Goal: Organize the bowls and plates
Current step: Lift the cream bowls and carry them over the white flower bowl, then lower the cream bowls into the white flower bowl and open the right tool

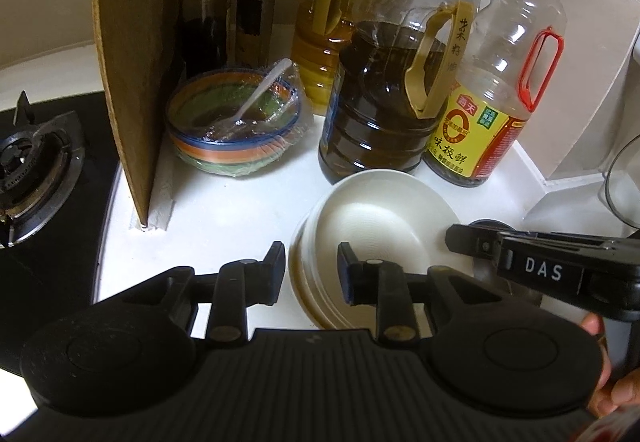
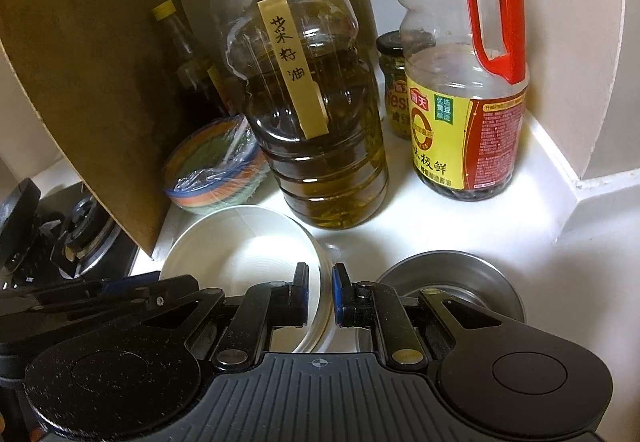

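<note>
Between left gripper (image 1: 312, 270) spread jaws: rim of stacked white round plates (image 1: 360, 238), unpinched. Right gripper (image 2: 320, 294) pinches opposite rim. Steel bowl (image 2: 452, 282) right of jaws, unsorted.

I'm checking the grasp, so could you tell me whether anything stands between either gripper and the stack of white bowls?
Nothing visible does. The left gripper straddles the near rim of the white bowls, its fingers apart. The right gripper is at their right rim, beside the steel bowl.
</note>
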